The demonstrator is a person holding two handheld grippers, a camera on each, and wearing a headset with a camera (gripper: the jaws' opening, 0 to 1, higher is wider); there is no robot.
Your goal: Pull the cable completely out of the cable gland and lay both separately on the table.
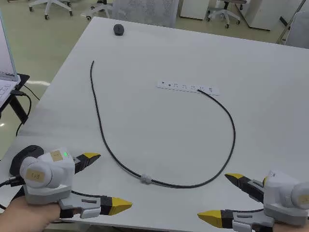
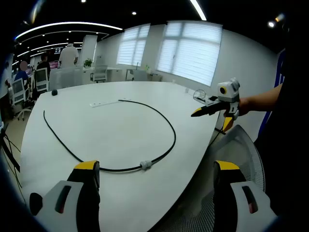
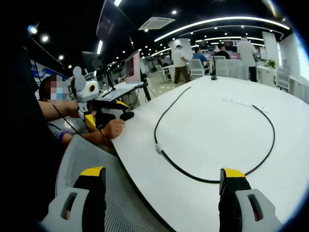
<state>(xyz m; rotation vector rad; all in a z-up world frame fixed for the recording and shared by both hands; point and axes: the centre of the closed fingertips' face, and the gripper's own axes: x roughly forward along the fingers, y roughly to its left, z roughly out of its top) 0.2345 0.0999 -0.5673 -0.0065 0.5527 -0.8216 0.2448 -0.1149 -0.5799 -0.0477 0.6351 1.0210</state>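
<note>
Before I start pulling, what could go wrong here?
One end of the cable meets the power strip, so pulling could drag the strip. The cable gland is small and lies near the front edge of the table; it might slip from the jaws and drop off.

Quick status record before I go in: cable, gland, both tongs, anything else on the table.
cable: black, looped on the white table, one end at the power strip, other end free
cable gland: on the cable, not pulled off, near the front edge
left tongs: open, empty, clear of the cable
right tongs: open, empty, clear of the cable
other: small dark object at far edge
</note>
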